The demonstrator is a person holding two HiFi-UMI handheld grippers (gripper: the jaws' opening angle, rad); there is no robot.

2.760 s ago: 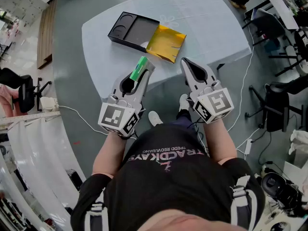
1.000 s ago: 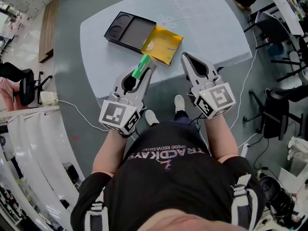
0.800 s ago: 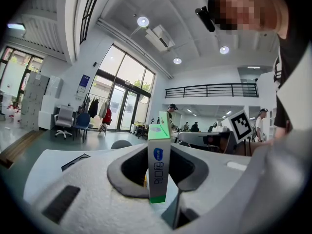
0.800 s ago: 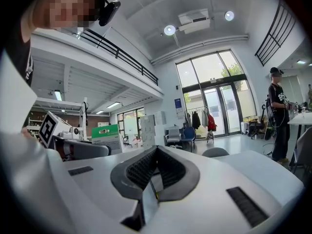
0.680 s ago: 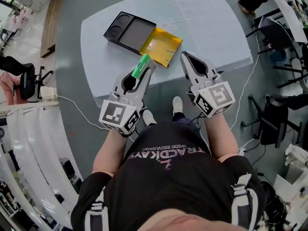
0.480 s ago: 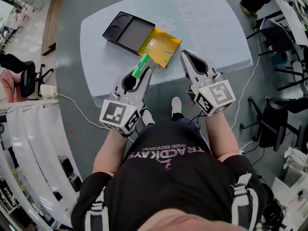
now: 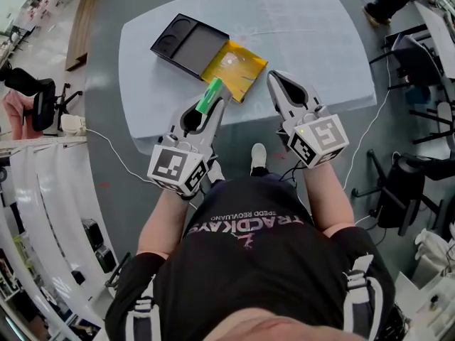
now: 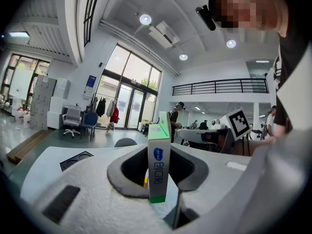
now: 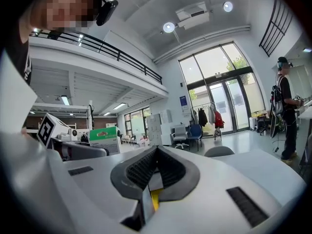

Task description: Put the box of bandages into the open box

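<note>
1. Head view: The left gripper (image 7: 213, 104) has its jaws set narrow, clamped on the box of bandages (image 7: 207, 98) at its tips.
   - The box's long axis runs in line with the gripper, and its green end points up the table (image 7: 306, 34).
   - The open box (image 7: 234, 73) shows its yellow inside just ahead of that green end and slightly to the right.
   - A black tray (image 7: 186, 45) adjoins the open box on the far left.
   - The right gripper (image 7: 274, 80) has its tips near the near right corner of the yellow part and carries nothing.
   - The left gripper is the nearer one and already has the load. I judge the coming move to be a short reach forward and a little right, then a lowering. How high the box of bandages sits above the table cannot be told from here.

2. Left gripper view: The box of bandages (image 8: 159, 152) stands upright between the two pads, with its narrow printed face toward the camera.
   - Both pads press on its broad sides.
   - A sliver of the open box's yellow (image 8: 145, 182) shows past its lower left edge, so the target lies straight beyond the jaws.
   - The black tray (image 8: 78, 160) sits off to the left.

3. Right gripper view: The right gripper (image 9: 155, 152) has its jaws closed tip to tip with nothing between them.
   - A strip of yellow (image 9: 155, 199) shows through the slit below.
   - The box of bandages (image 9: 104, 135) appears off to the left.
</note>
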